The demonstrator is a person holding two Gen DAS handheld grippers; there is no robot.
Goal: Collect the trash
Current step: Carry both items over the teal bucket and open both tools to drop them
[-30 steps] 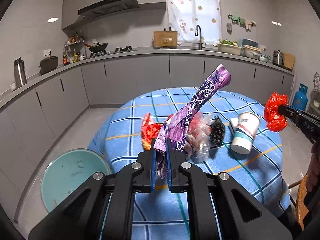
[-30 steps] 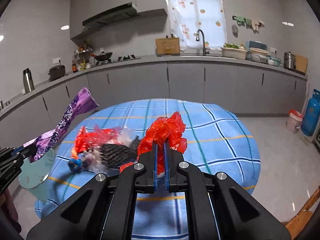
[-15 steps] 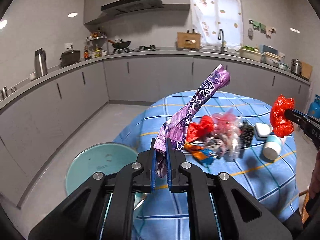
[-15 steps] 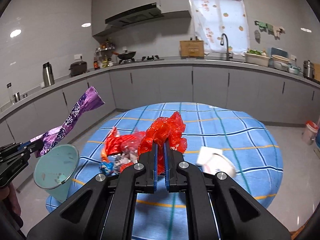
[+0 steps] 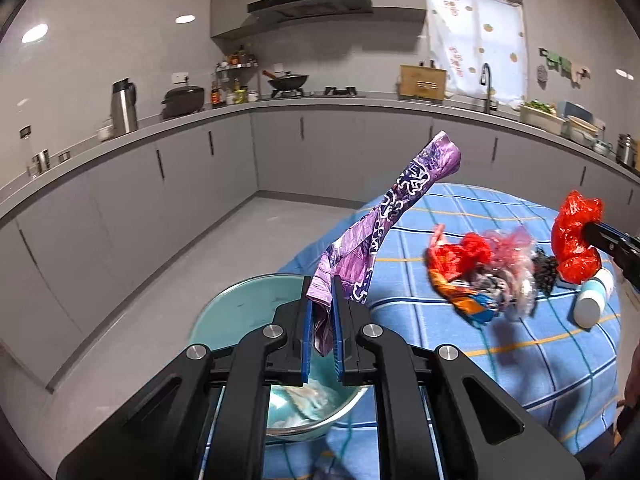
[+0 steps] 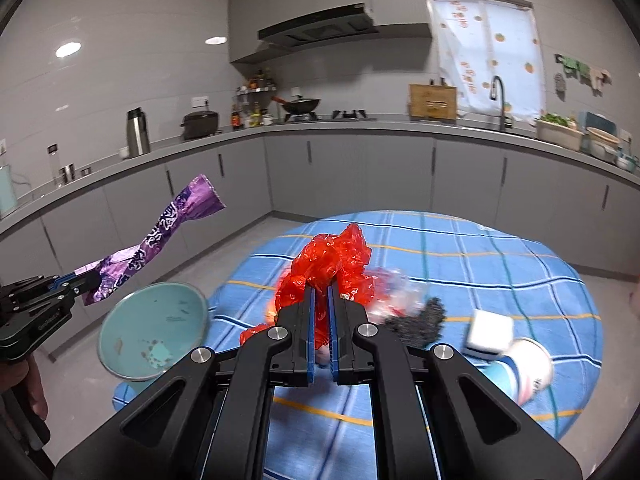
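Note:
My left gripper (image 5: pixel 321 292) is shut on a long purple snack wrapper (image 5: pixel 384 220) that sticks up and to the right; it hangs over the rim of a teal trash bin (image 5: pixel 240 312) on the floor. The same purple wrapper (image 6: pixel 160 236) and left gripper (image 6: pixel 86 282) show at the left of the right wrist view, above the teal bin (image 6: pixel 152 332). My right gripper (image 6: pixel 320 292) is shut on a crumpled red plastic bag (image 6: pixel 332 264), held over the round table with a blue checked cloth (image 6: pixel 500 264). The red bag (image 5: pixel 574 236) also shows at the right edge of the left wrist view.
A heap of wrappers (image 5: pixel 480 276), a dark scrubby lump (image 6: pixel 420 320), a white block (image 6: pixel 490 330) and a tipped paper cup (image 6: pixel 528 368) lie on the cloth. Grey cabinets and a worktop (image 5: pixel 160 128) curve around the room. Bare grey floor (image 5: pixel 200 248) lies left of the table.
Both grippers have swung left with their loads. The teal bin has come from the lower left to right under my left gripper, and the table has slid to the right in both views.

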